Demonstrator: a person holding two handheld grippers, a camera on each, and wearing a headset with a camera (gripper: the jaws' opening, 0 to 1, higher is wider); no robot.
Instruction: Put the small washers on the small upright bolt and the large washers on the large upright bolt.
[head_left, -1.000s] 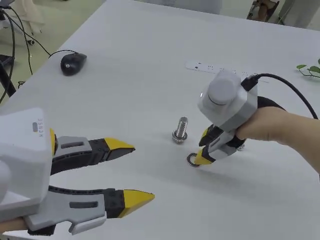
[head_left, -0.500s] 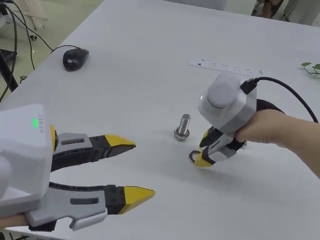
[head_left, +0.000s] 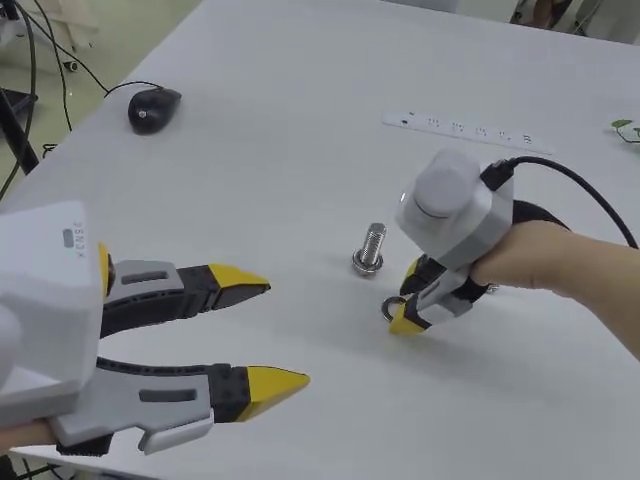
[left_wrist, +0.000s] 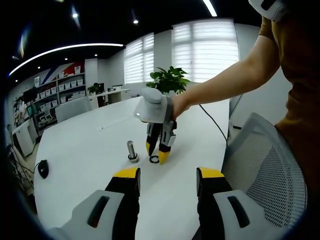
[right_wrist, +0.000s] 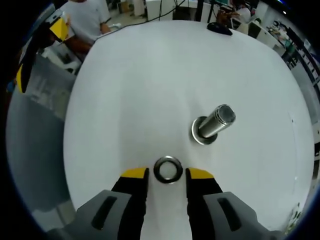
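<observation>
We are finding the right gripper (right_wrist: 168, 173) tipped down onto the table (head_left: 300, 130), its jaws standing slightly apart with a washer (right_wrist: 168, 169) lying flat between the yellow tips. The jaws are not yet pinching it, so far as we can judge. To do this step well, we are advising a square, even closing on the ring's outer edge with the tips held low to the surface, since a thin flat ring is likely to skate out or flip if one jaw meets it first. Just beyond the tips and off to their right, the upright bolt (right_wrist: 215, 122) is standing near, with a ring or flange round its foot; we cannot tell which, nor whether this is the small or the large bolt. Well apart from the working tool, the left gripper (head_left: 275, 330) is hovering with its jaws wide and nothing between them. Farthest off, a mouse (head_left: 152, 108) and a power strip (head_left: 468, 132) are lying on the table. The right gripper view is giving us the narrow gaps either side of the washer, which the head view is hiding behind the gripper's body. The left gripper view is showing, side on, the tips down at the table surface.
</observation>
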